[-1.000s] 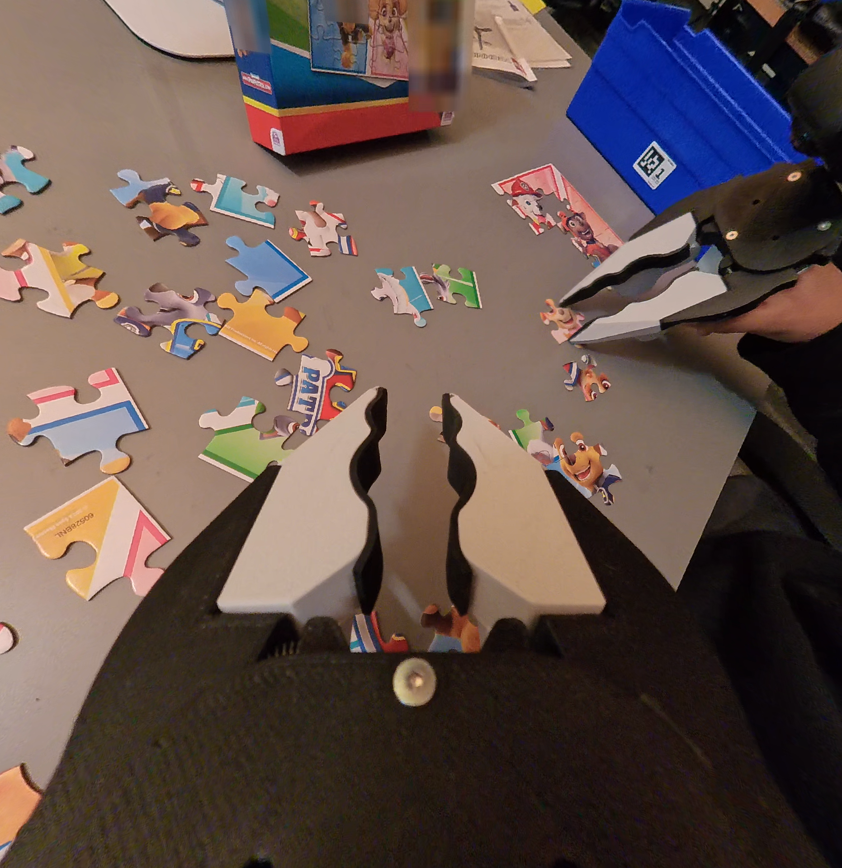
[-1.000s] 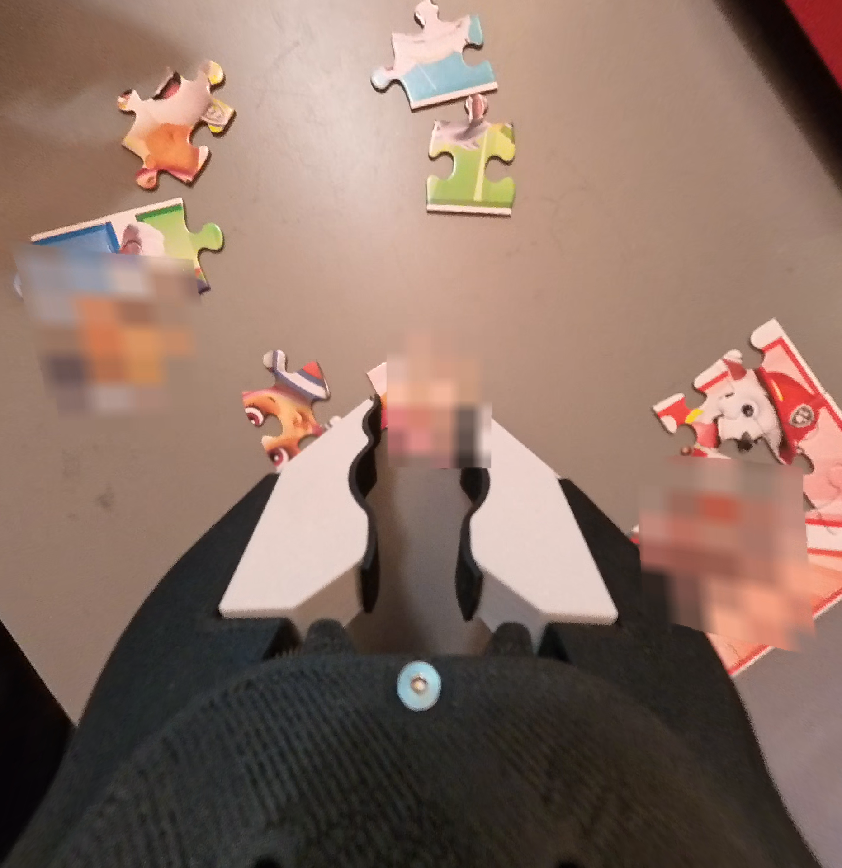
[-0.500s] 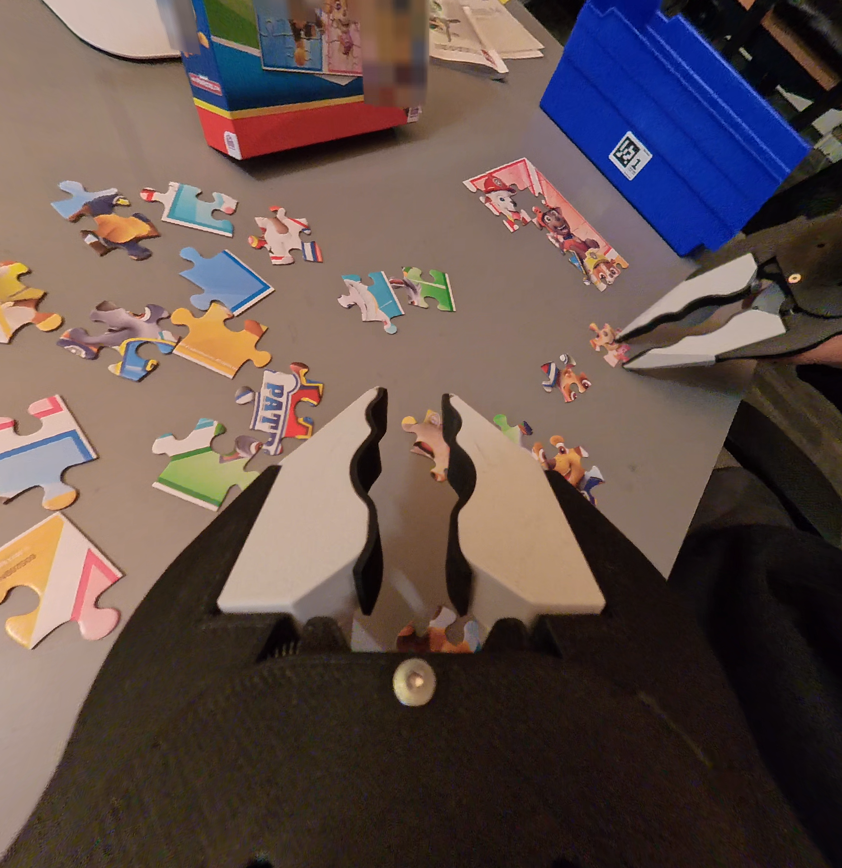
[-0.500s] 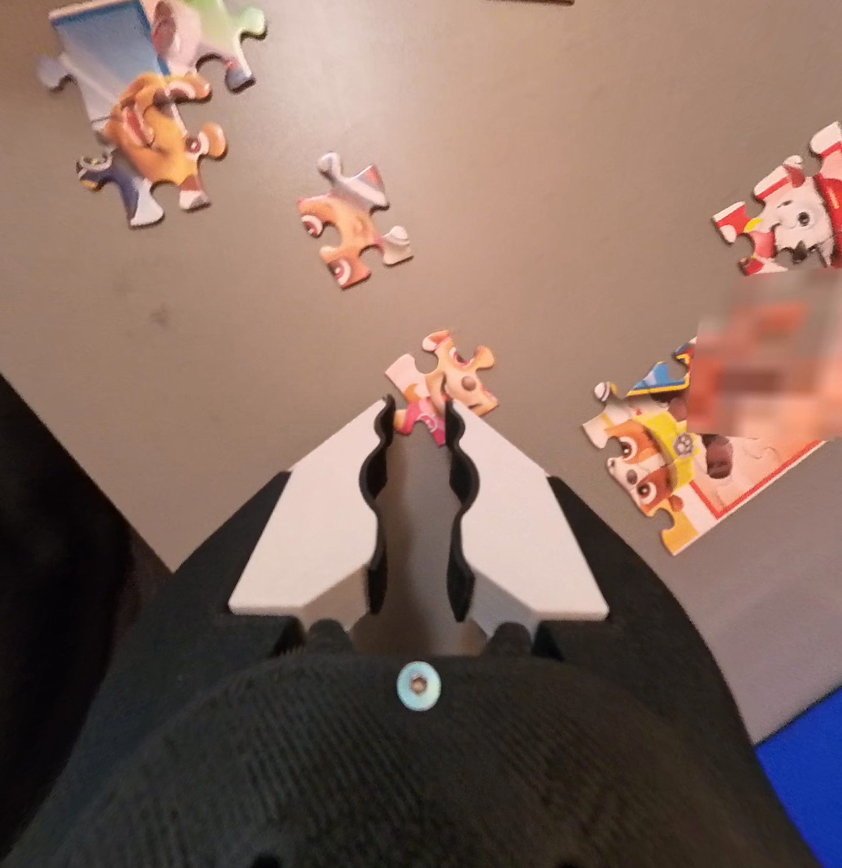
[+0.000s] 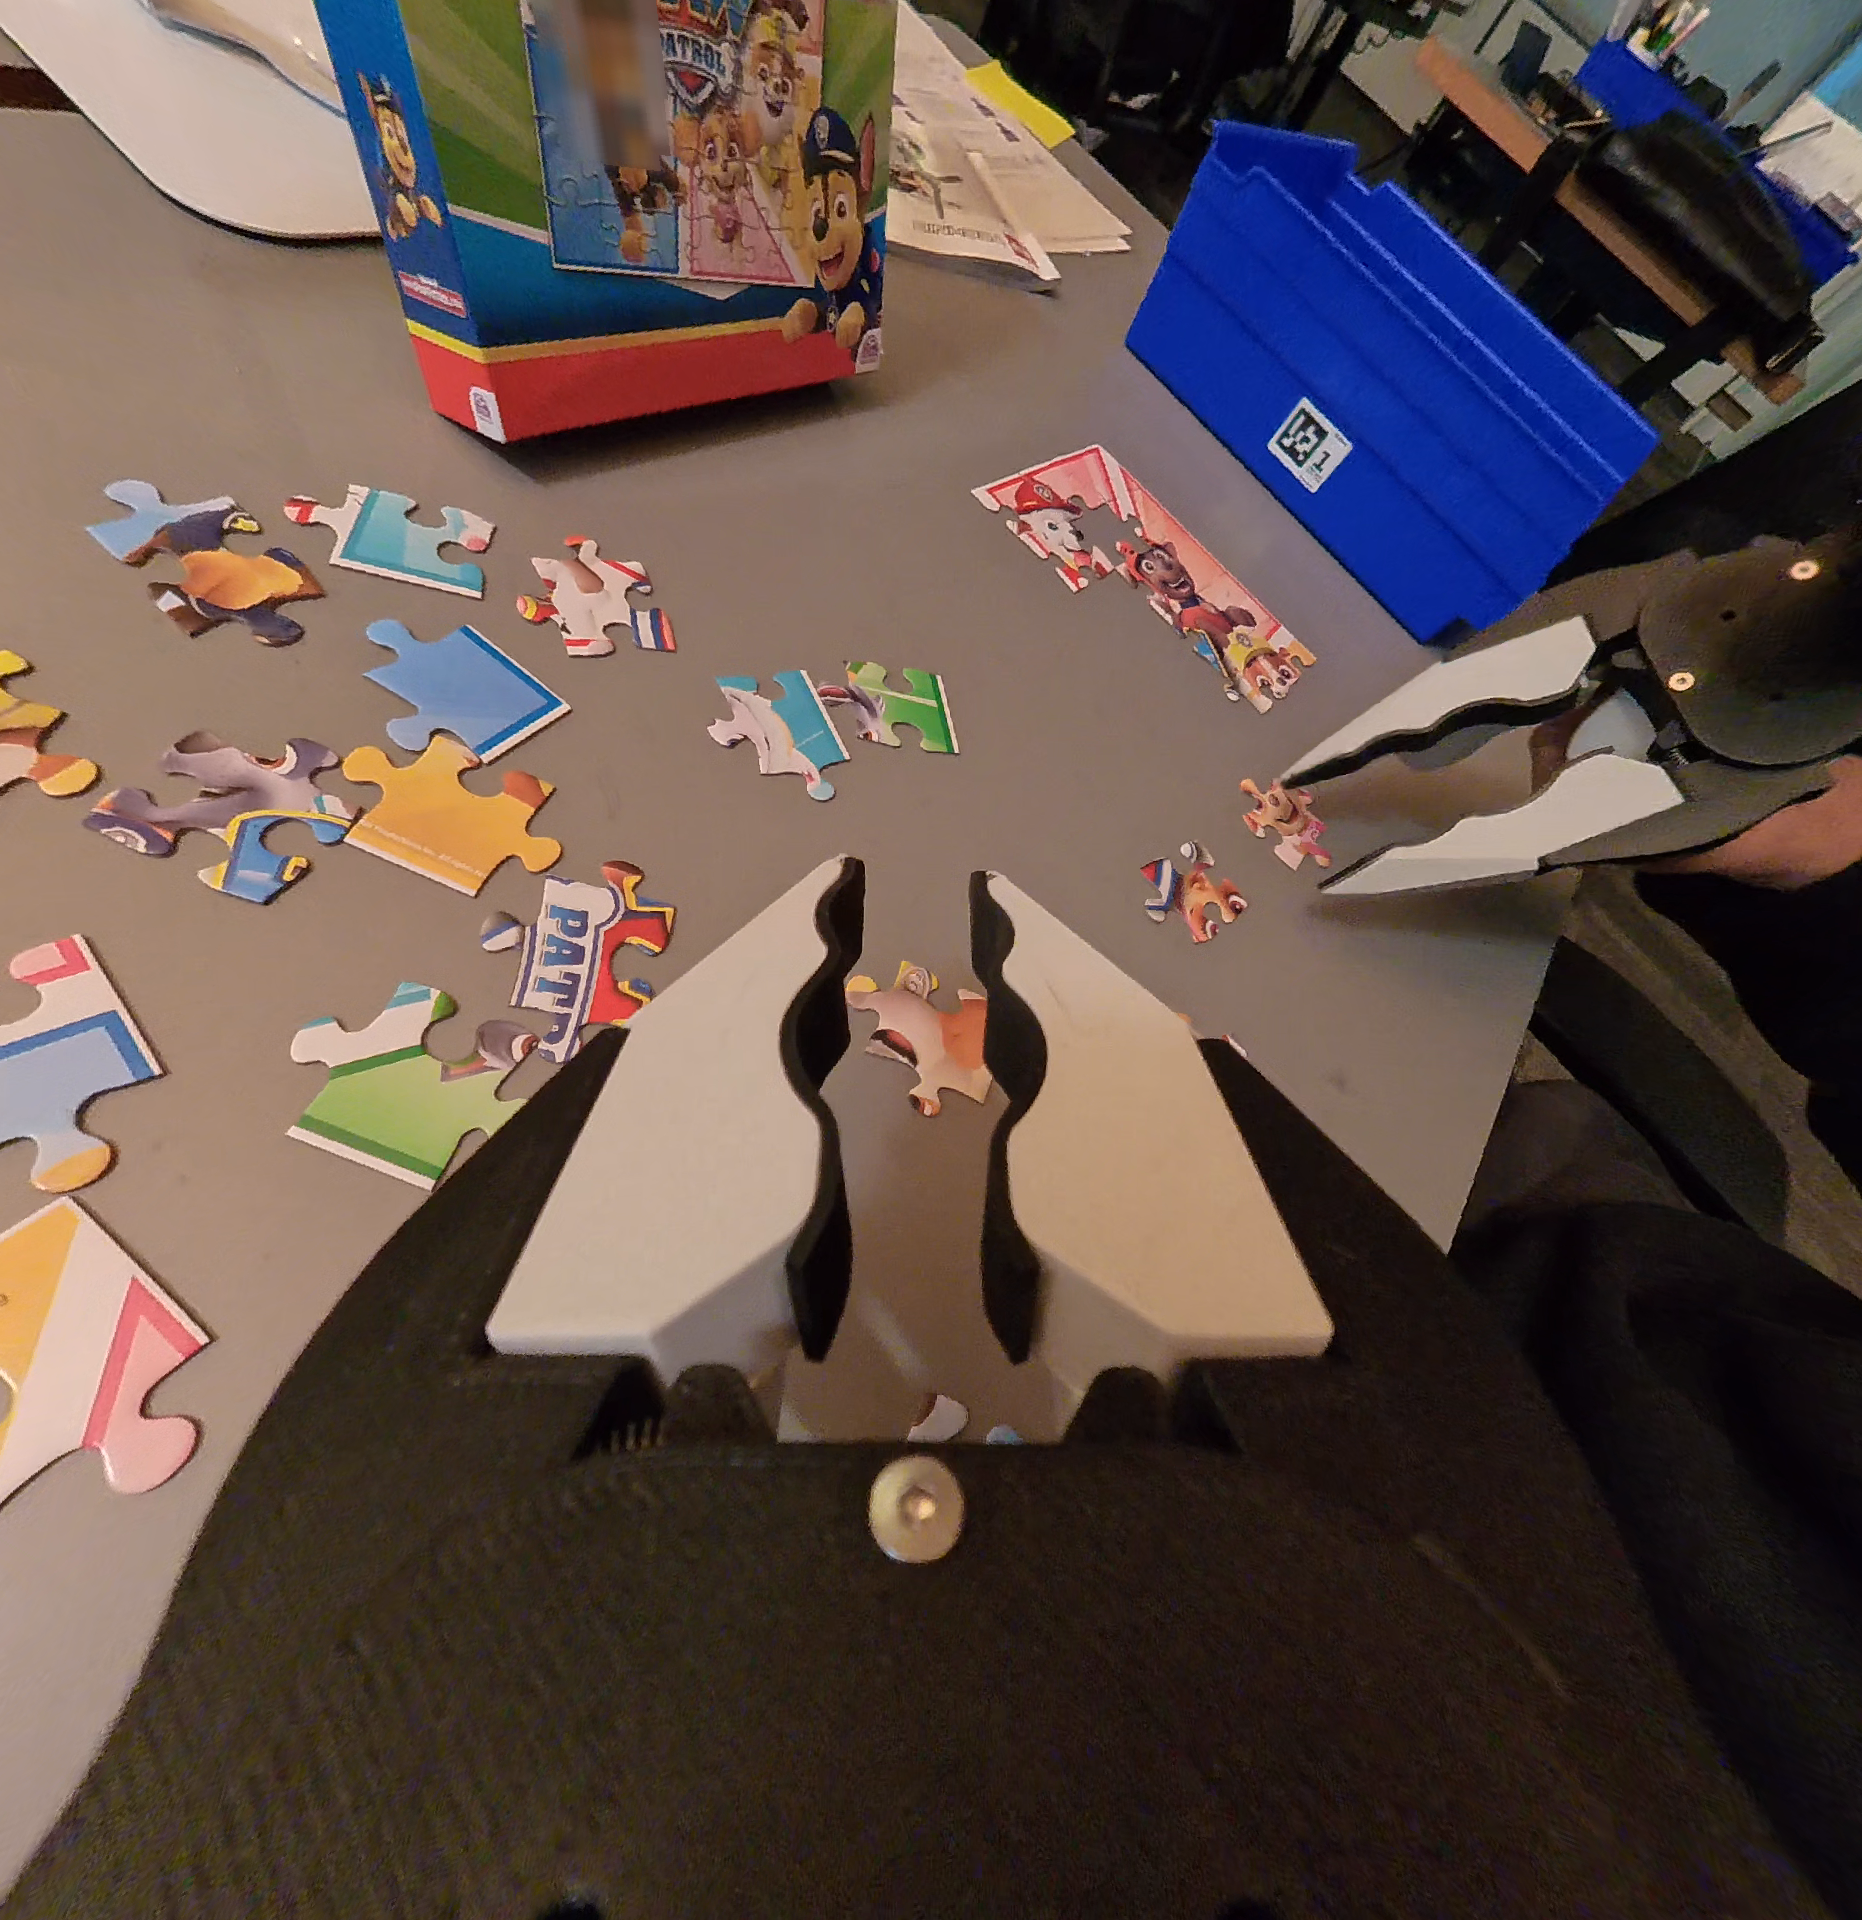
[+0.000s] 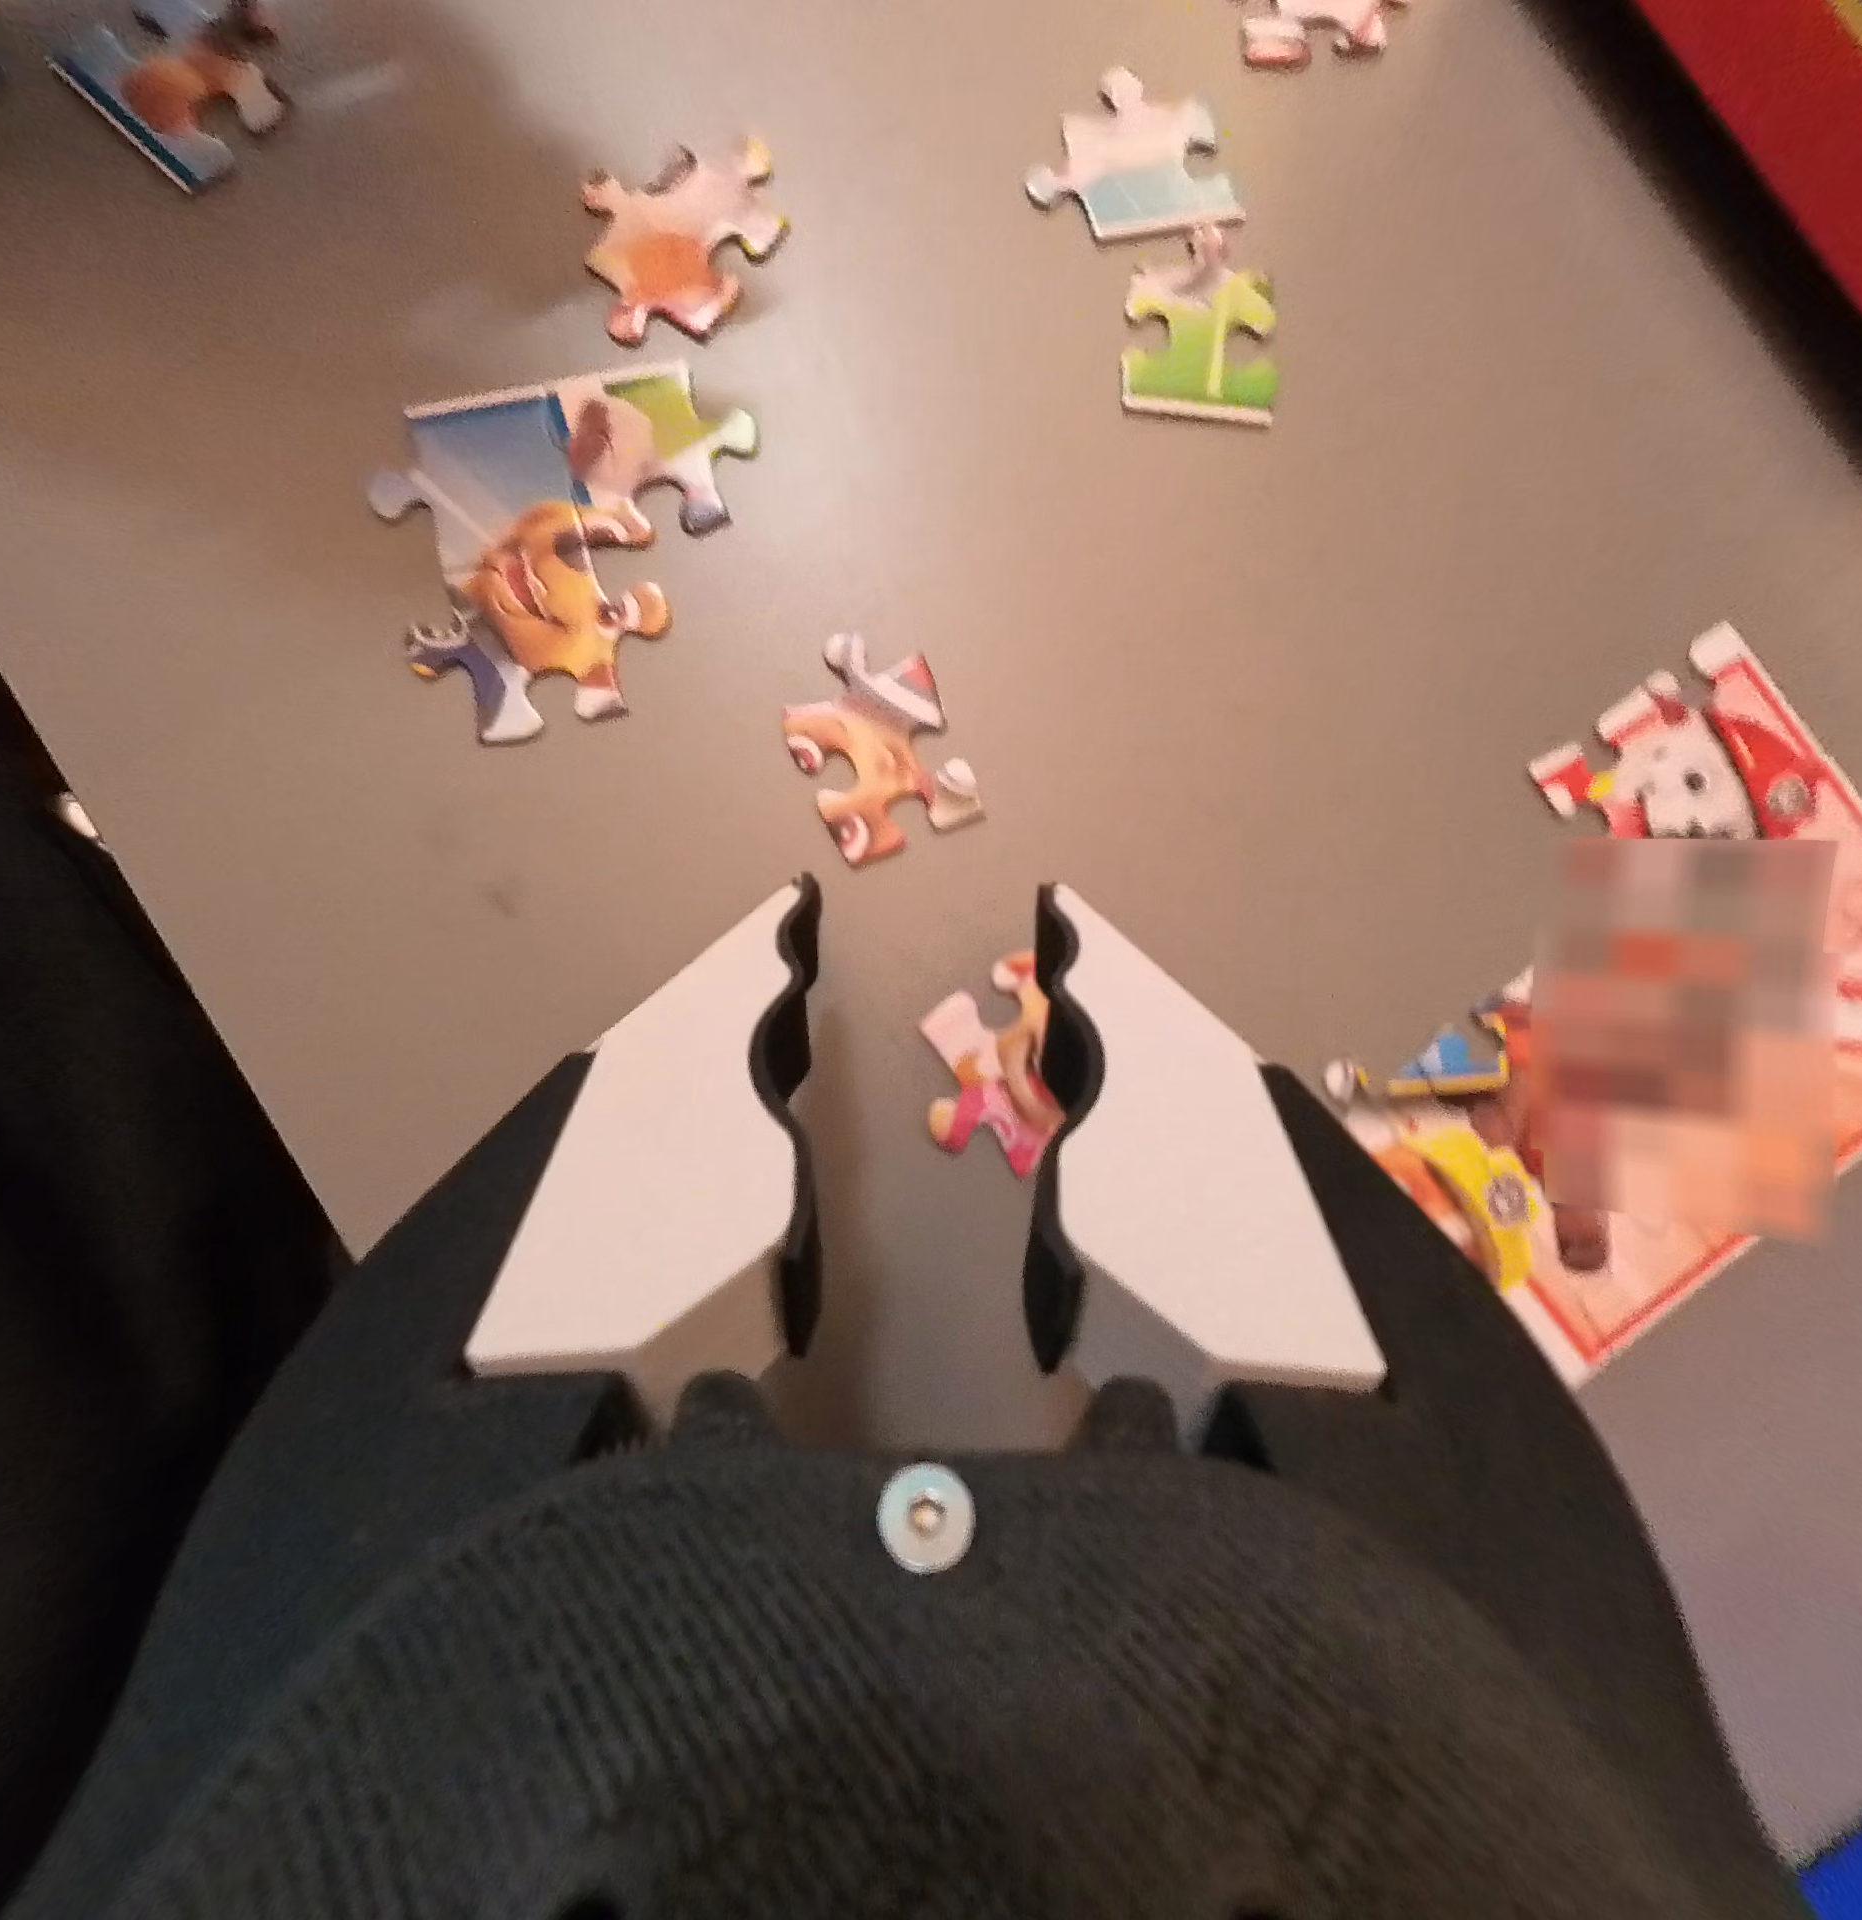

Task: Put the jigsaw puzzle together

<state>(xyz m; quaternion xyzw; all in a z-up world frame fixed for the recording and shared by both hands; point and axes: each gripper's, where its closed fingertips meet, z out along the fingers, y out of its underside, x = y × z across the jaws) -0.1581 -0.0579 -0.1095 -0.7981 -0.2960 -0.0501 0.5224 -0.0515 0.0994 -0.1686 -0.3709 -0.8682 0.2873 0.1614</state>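
Since the earlier frames, the right tongs (image 6: 922, 899) are spread wider and the pink-and-orange puzzle piece (image 6: 994, 1081) is released onto the grey tabletop (image 6: 1322, 582); it lies flat between the fingers, beside the right one, ungripped. These tongs are held low, tips angled down near the tabletop's edge, with a hand (image 5: 1758, 842) beneath them. The left tongs (image 5: 916, 878) are held higher above the tabletop, tilted down, narrowly parted and gripping nothing, over a white-and-orange puzzle piece (image 5: 922, 1029).
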